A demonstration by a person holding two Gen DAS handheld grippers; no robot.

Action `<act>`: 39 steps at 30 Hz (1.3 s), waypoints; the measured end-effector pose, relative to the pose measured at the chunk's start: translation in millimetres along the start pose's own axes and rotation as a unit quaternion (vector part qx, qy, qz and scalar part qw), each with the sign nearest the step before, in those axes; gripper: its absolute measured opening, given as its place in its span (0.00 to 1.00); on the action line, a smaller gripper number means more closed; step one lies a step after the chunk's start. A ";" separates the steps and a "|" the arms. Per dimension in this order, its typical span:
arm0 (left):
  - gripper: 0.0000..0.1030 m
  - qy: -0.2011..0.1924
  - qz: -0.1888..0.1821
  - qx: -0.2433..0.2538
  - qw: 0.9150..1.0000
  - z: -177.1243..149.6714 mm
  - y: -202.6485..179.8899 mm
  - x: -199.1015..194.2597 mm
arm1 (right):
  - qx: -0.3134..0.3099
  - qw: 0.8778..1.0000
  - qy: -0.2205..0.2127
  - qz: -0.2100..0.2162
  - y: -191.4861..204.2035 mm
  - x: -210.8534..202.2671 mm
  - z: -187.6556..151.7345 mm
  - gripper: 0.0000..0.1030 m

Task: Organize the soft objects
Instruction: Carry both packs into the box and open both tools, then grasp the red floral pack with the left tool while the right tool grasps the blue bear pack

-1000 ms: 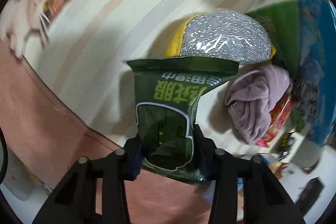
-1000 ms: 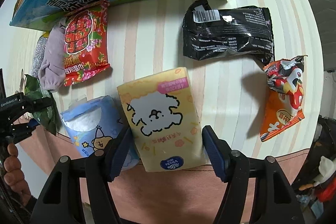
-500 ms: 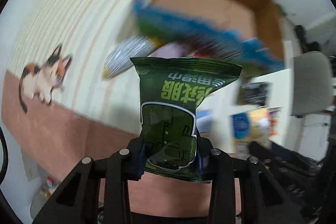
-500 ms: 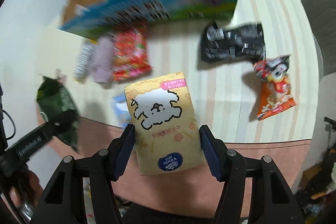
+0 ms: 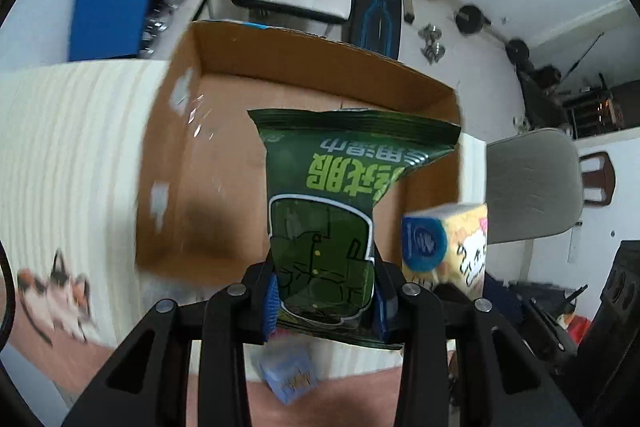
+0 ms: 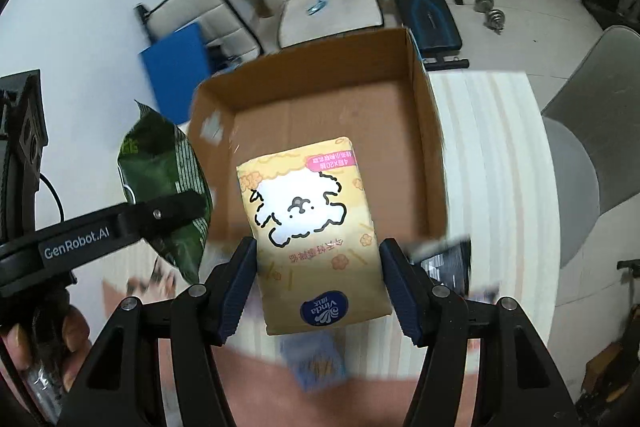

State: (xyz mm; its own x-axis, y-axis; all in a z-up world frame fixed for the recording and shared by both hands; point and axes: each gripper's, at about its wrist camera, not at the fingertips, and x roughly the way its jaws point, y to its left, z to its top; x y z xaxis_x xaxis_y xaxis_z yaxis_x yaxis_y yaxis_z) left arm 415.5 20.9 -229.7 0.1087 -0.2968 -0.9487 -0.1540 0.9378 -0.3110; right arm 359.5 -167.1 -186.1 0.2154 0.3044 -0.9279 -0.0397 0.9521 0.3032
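Soft packets are mid-transfer: the cardboard box (image 6: pixel 320 131) looks empty inside, so nothing seems packed yet, and at least a blue packet (image 6: pixel 314 363) and a black one (image 6: pixel 448 263) remain on the striped tabletop (image 6: pixel 492 155) below. The left gripper (image 5: pixel 324 291) is clamped on the lower end of the green wipes pouch (image 5: pixel 340 195), which hangs ahead of it over the box's floor. The right gripper (image 6: pixel 318 283) squeezes the yellow tissue pack (image 6: pixel 308 227) between its blue pads, the pack reaching forward above the box opening. Releasing both looks like the next step.
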 end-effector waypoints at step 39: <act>0.98 0.013 0.103 0.079 0.992 43.1 7.2 32.4 | -0.013 0.992 0.033 -0.122 -3.4 116.4 76.7 1.00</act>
State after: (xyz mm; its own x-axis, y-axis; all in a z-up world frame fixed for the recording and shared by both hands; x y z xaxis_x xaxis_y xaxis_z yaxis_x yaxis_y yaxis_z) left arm 460.2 25.8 -260.2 0.0661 -0.0992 -0.9929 -0.0154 0.9948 -0.1004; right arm 459.6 -137.0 -278.4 0.1574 0.0653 -0.9854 -0.0204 0.9978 0.0629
